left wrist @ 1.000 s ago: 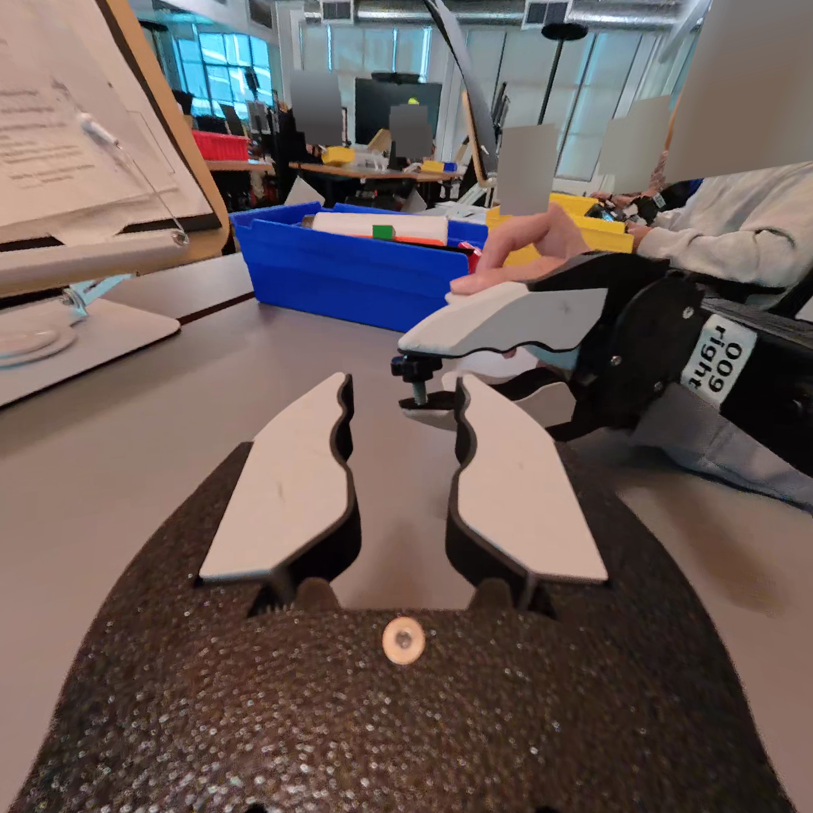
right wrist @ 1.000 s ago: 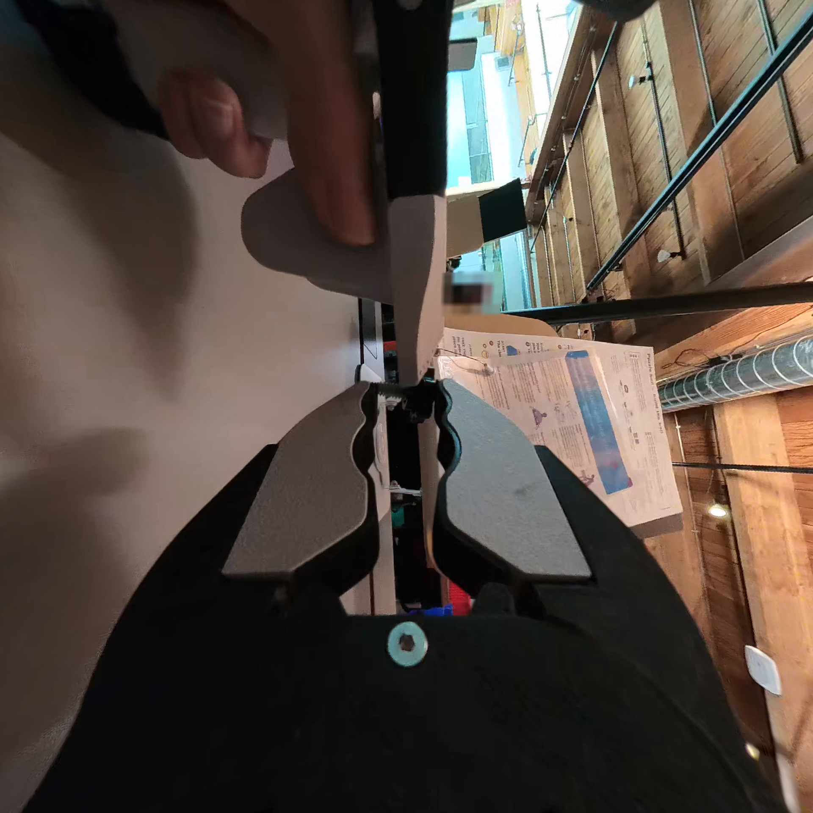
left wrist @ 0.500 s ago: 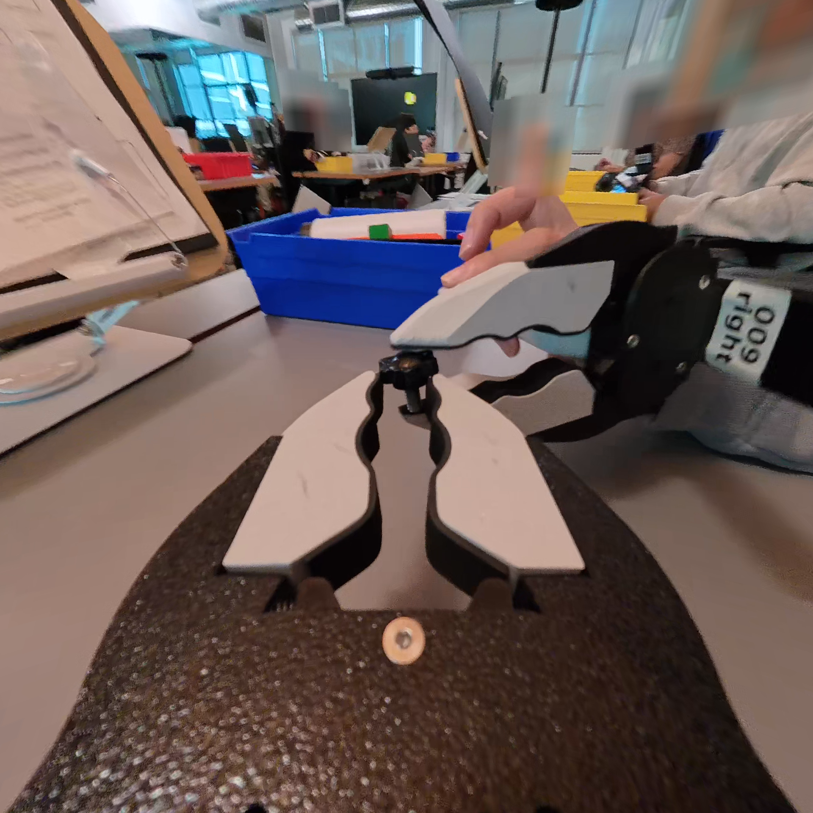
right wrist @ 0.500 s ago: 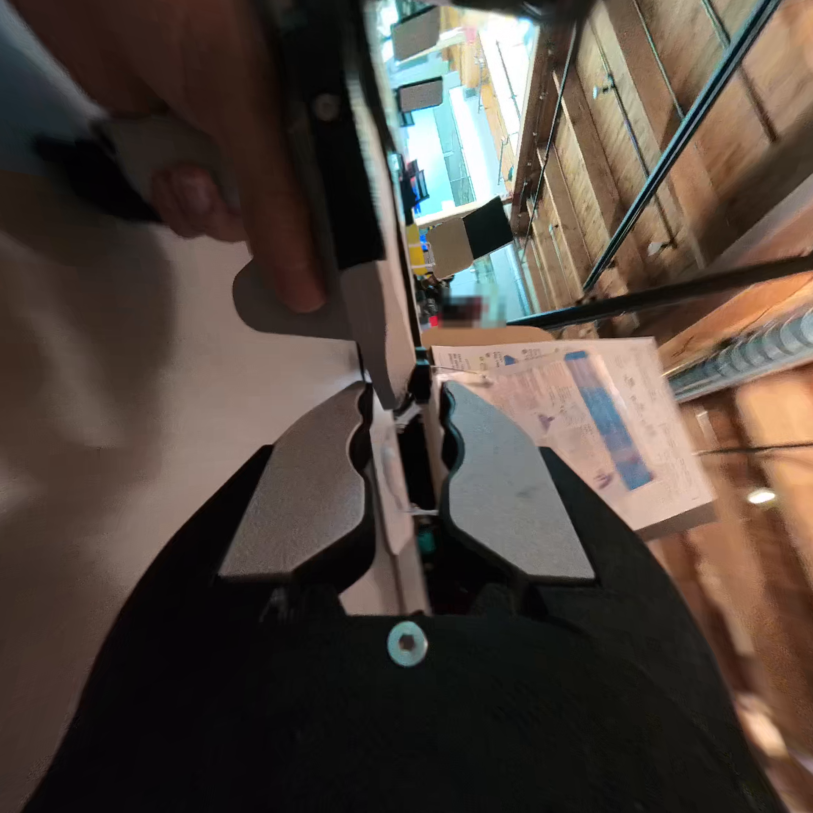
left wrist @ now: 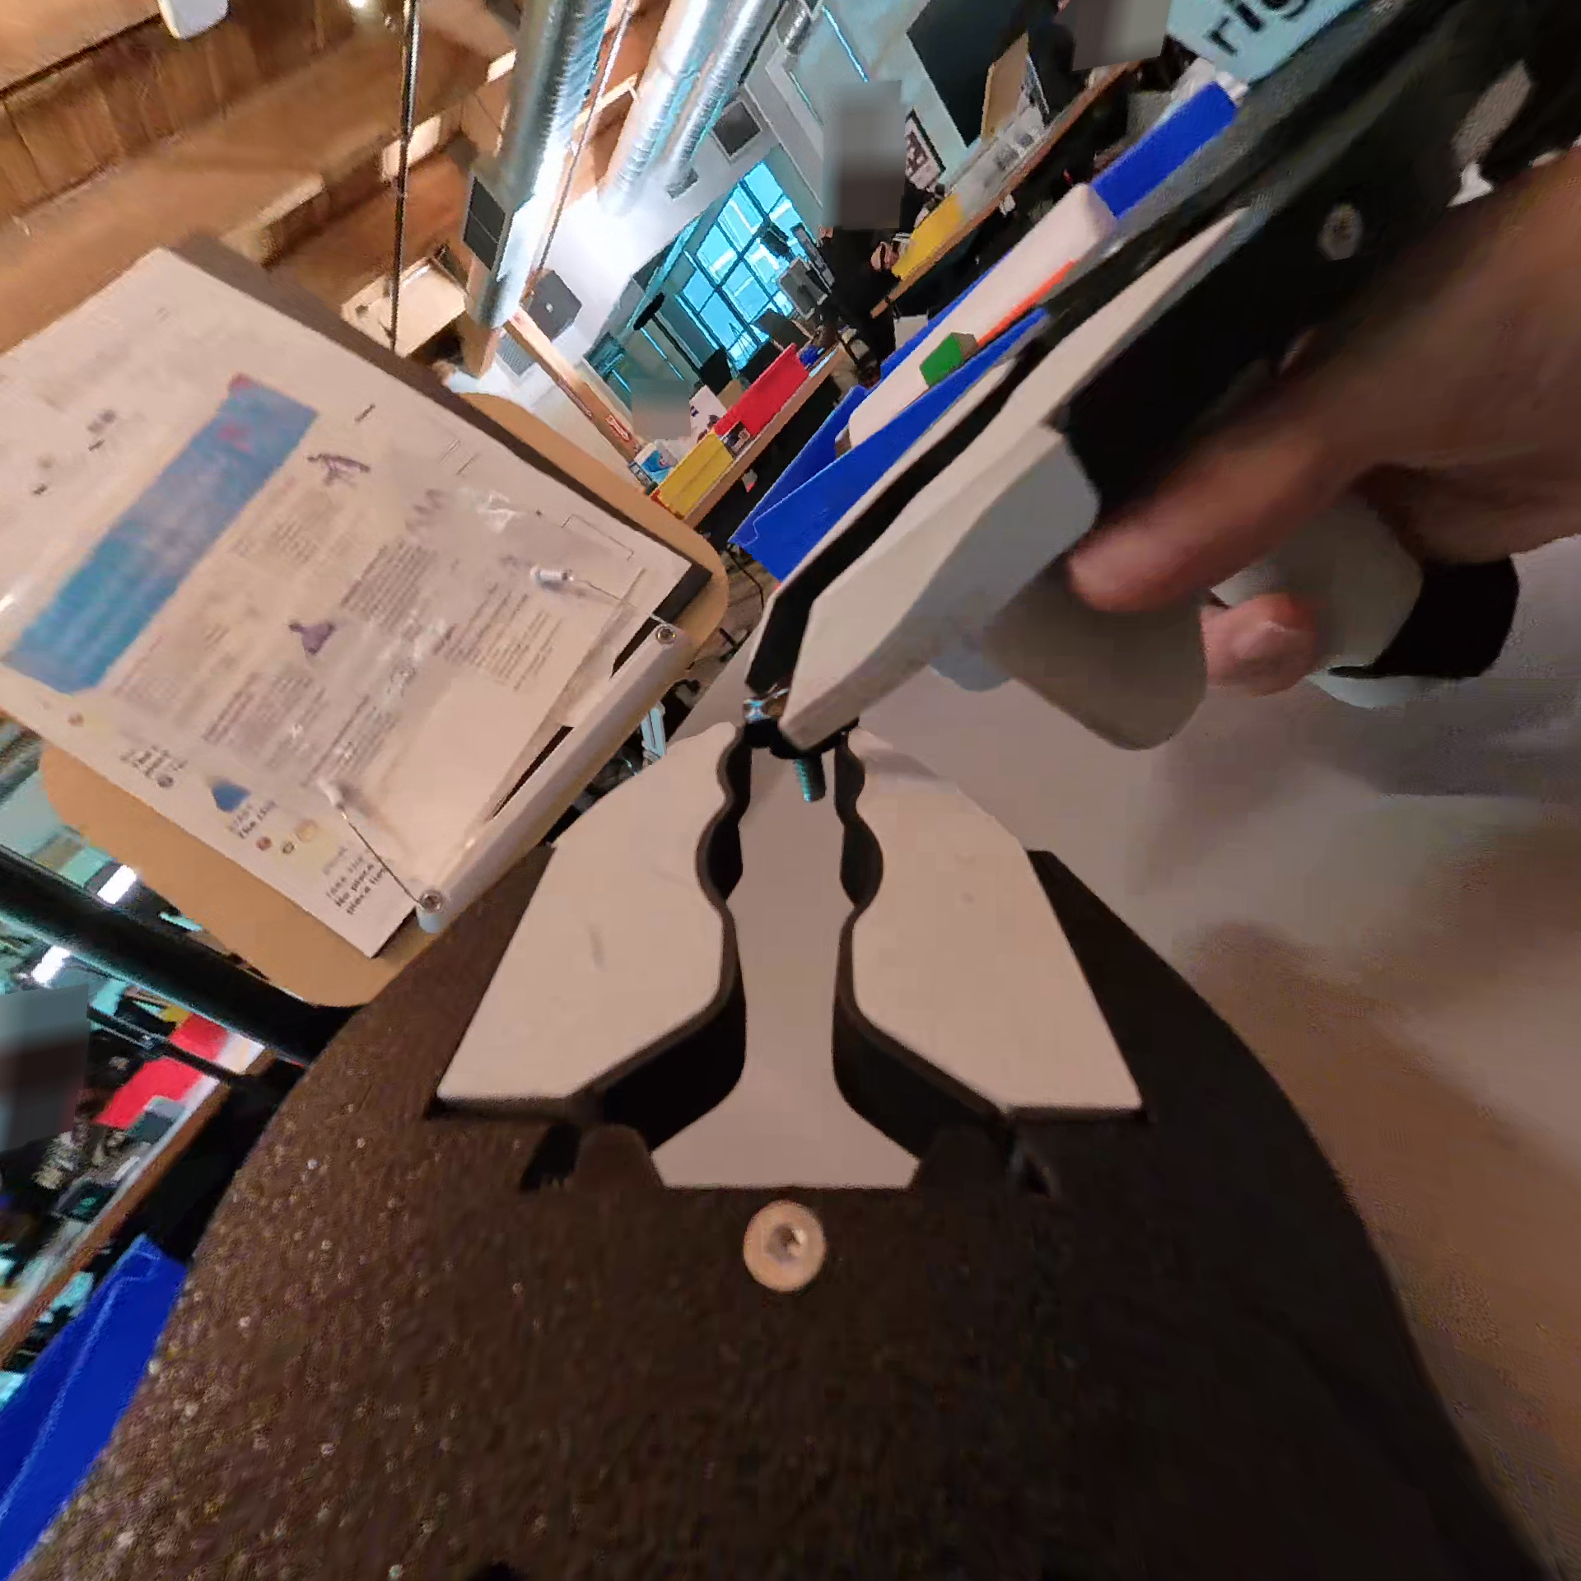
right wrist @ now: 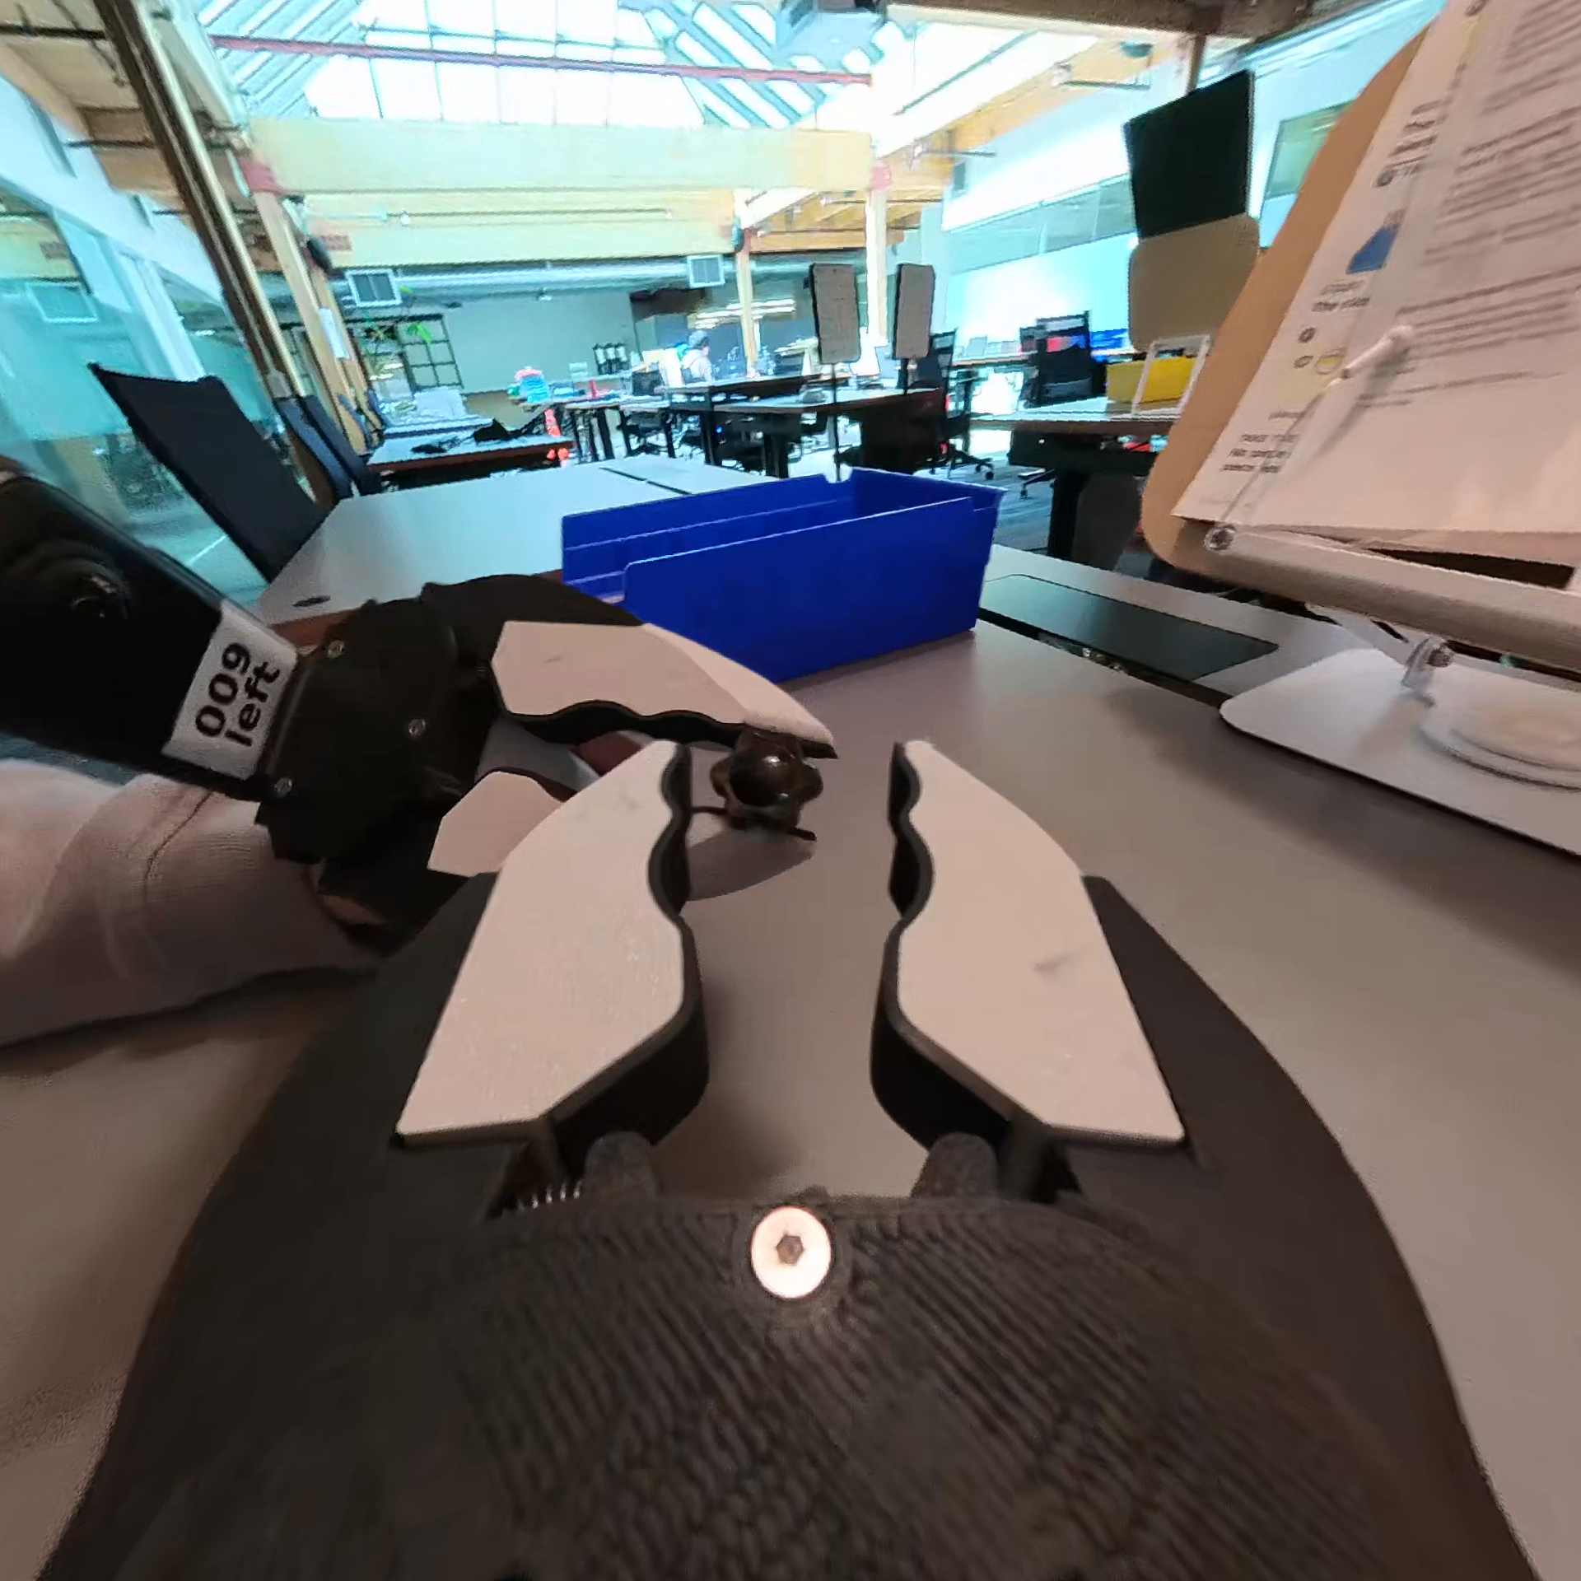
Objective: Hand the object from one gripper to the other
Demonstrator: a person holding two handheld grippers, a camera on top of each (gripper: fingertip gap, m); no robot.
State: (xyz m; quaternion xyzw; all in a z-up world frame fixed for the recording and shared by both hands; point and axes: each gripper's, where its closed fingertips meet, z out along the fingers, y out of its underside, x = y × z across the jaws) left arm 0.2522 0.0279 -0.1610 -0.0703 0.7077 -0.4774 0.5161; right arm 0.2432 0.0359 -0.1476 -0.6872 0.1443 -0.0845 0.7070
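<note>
1. A grey table [right wrist: 1283, 855] with a smooth matt top fills the near and middle ground in the right wrist view.
2. A blue bin [right wrist: 796, 556] stands on the table at the far middle; its inside is divided by a lengthwise wall.
3. At the right, the flat white base [right wrist: 1369, 727] of a document stand [right wrist: 1412, 547] rests on the table.
4. A dark flat panel [right wrist: 1121, 624] lies in the tabletop between the bin and the stand base.
5. In the left wrist view the table [left wrist: 1283, 855] is tilted and blurred, and another blue bin [left wrist: 855, 488] stands at its far edge.
</note>
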